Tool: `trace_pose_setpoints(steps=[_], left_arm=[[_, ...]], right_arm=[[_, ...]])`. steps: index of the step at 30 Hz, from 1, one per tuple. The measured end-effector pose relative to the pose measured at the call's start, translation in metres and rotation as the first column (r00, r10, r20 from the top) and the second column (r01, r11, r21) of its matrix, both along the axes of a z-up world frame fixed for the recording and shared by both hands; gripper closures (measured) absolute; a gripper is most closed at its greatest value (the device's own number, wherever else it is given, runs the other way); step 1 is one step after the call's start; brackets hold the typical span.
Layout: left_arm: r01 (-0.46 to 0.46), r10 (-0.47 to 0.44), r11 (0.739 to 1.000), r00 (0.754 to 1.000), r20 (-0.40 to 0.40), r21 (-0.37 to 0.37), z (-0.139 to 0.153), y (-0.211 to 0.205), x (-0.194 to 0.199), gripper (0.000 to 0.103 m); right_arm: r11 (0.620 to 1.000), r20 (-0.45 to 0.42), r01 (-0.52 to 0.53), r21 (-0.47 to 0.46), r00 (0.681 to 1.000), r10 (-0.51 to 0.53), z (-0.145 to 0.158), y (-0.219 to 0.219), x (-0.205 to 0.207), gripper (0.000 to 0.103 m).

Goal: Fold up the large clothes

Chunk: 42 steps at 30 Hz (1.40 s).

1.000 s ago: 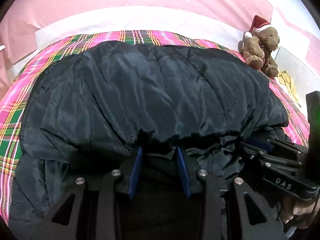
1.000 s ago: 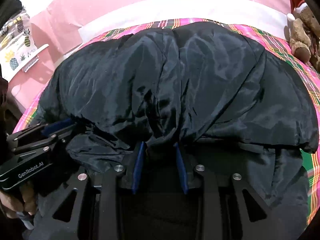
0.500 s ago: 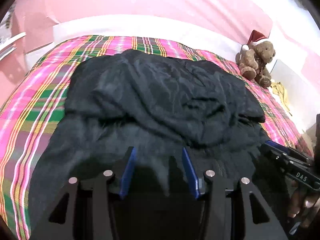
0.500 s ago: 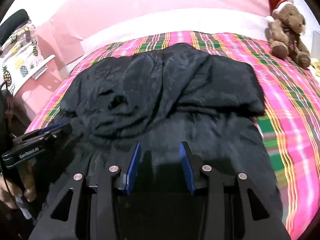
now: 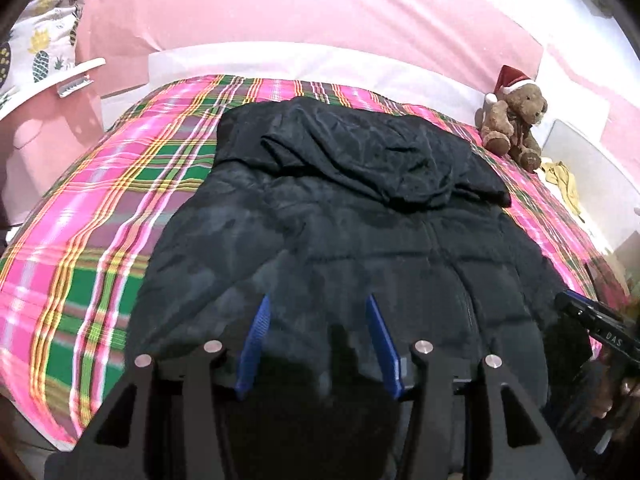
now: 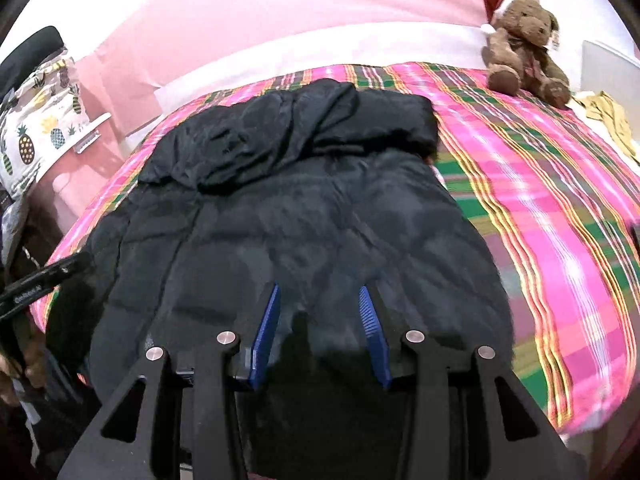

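A bed [image 5: 100,208] under a pink and green plaid cover fills both views. A black padded jacket [image 5: 360,232] lies flat along its middle, its far part doubled back over the body. A teddy bear [image 5: 514,120] in a red hat sits at the far right corner. The left tool [image 5: 316,320] is opening, nothing between its blue pads; the right tool [image 6: 320,308] stands part open, empty.

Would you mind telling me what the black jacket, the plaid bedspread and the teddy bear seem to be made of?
Black jacket: probably padded synthetic shell, nylon-like; quilted seams, faint sheen on the folded-over part.
Plaid bedspread: looks like matte woven cloth; the checks run as straight bands.
Teddy bear: brown plush, fuzzy outline; red and white hat, possibly felt.
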<state>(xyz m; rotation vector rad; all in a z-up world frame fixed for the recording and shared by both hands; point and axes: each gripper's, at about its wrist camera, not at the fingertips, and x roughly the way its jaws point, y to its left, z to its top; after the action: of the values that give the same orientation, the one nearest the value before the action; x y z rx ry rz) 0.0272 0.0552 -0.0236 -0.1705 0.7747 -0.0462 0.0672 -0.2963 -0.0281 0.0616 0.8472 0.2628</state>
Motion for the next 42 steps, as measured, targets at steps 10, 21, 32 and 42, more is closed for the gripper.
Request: trace_pose_setpoints(steps=[10, 21, 32, 42], left_arm=[[-0.062, 0.062, 0.998, 0.998, 0.005, 0.02, -0.002, 0.018, -0.036, 0.048], [-0.198, 0.199, 0.98, 0.979, -0.031, 0.036, -0.025, 0.069, -0.034, 0.043], [-0.153, 0.148, 0.986, 0.986, -0.081, -0.066, -0.054, 0.063, -0.05, 0.041], [-0.124, 0.12, 0.991, 0.989, -0.088, -0.048, -0.061, 0.055, -0.045, 0.041]], right_arm=[[0.995, -0.005, 0.1, 0.023, 0.995, -0.1, -0.008, -0.042, -0.038, 0.051], [0.97, -0.036, 0.23, 0.076, 0.973, -0.227, -0.018, -0.093, -0.03, 0.051], [0.943, -0.164, 0.264, 0.201, 0.958, -0.234, -0.045, -0.107, -0.026, 0.049], [0.935, -0.206, 0.2, 0.292, 0.968, -0.143, -0.053, -0.096, -0.031, 0.058]])
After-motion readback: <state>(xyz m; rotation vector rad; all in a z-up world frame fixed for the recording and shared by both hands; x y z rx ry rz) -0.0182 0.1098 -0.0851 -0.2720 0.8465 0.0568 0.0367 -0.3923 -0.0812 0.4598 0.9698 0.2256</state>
